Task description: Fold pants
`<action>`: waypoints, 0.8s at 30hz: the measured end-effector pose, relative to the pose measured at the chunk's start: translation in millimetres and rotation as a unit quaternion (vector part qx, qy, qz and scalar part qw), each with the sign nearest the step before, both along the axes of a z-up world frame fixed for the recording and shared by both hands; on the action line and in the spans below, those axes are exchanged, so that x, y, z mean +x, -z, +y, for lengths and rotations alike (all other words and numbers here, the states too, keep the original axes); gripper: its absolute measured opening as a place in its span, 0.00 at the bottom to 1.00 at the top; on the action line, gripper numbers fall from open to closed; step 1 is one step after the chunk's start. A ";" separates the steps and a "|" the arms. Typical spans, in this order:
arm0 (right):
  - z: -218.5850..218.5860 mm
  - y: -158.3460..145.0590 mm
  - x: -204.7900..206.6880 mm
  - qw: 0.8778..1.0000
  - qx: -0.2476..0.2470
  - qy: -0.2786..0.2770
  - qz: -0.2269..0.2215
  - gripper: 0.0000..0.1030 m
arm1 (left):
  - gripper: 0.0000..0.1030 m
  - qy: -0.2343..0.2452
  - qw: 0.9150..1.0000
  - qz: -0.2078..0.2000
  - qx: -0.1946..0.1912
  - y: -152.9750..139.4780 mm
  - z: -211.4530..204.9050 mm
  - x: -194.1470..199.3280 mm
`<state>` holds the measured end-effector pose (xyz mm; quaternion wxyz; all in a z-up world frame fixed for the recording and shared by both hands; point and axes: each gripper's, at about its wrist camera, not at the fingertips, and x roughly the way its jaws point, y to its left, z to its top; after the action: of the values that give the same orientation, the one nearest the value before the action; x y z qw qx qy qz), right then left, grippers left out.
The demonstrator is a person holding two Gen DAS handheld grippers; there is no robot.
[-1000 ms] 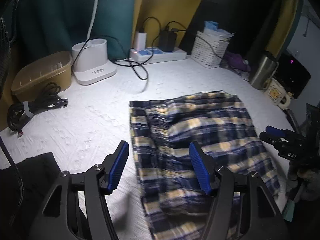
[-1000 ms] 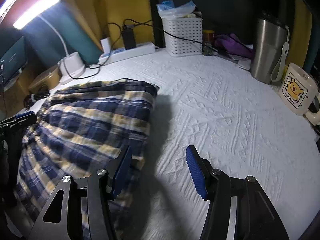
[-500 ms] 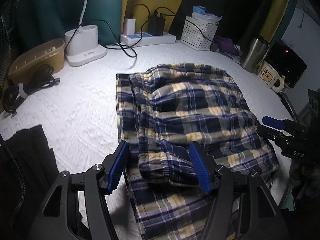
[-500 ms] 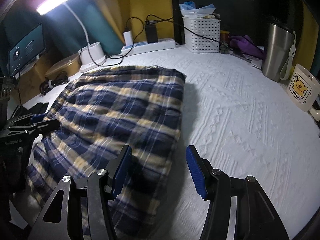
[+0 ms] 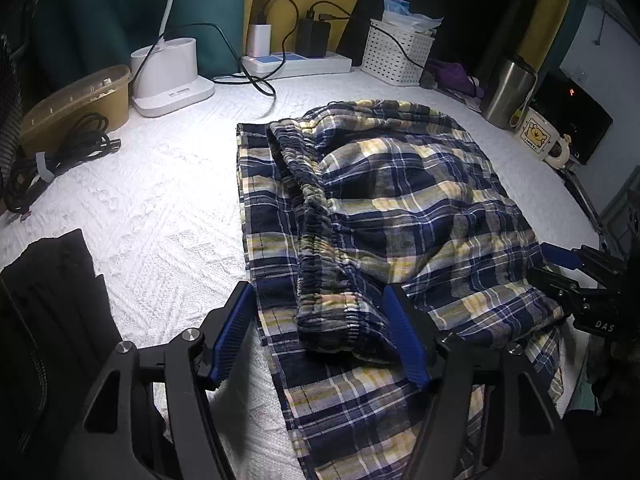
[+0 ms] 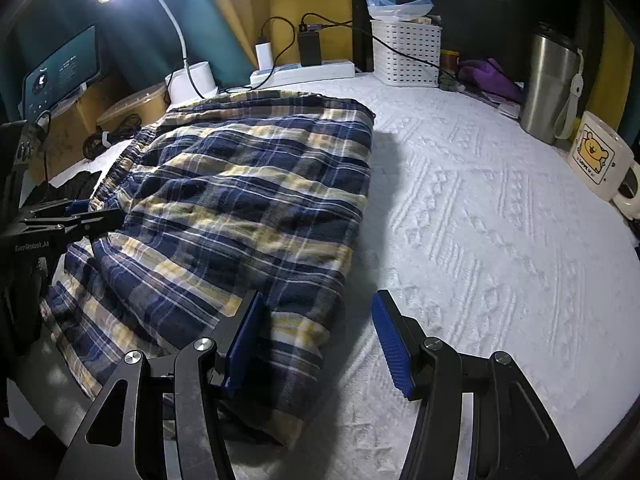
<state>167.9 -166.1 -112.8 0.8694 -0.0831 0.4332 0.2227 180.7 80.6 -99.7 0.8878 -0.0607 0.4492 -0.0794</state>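
Observation:
Blue, yellow and white plaid pants [image 5: 384, 216] lie folded over on a white textured cover [image 5: 152, 208]. Their gathered elastic waistband [image 5: 316, 236] runs toward my left gripper [image 5: 320, 340], which is open and empty, its blue pads either side of the waistband's near end, just above the cloth. In the right wrist view the pants [image 6: 240, 208] fill the left half. My right gripper [image 6: 316, 344] is open and empty over the pants' near right edge. Each gripper shows in the other's view: the right one [image 5: 560, 264], the left one [image 6: 80, 216].
Along the back stand a white lamp base [image 5: 172, 76], a power strip with chargers [image 5: 296, 62], a white basket [image 5: 400, 56], a steel tumbler [image 6: 552, 80] and a bear mug [image 6: 600, 156]. A brown tub [image 5: 76, 100], coiled black cable [image 5: 56, 156] and dark cloth [image 5: 52, 300] lie at the left.
Both grippers have pulled back toward me from the pants over the past second. More of the folded pants now shows, with the waistband lying on top. Both grippers stay open.

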 end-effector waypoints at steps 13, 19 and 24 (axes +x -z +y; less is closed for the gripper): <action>-9.9 -2.8 -0.3 1.000 -0.011 -0.014 -0.001 0.57 | 0.66 -0.018 1.000 0.020 0.006 -2.2 1.5 1.1; -28.4 -12.4 18.8 1.000 0.001 0.021 -0.008 0.57 | 0.66 -0.020 1.000 0.019 0.002 -13.3 4.5 4.2; -42.3 -20.5 35.6 0.999 0.023 0.042 -0.016 0.66 | 0.66 -0.031 0.999 0.019 0.000 -19.8 6.6 15.9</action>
<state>203.5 -208.4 -92.2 0.8866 -0.0487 0.4167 0.1945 196.5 87.2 -79.9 0.8810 -0.0762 0.4642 -0.0508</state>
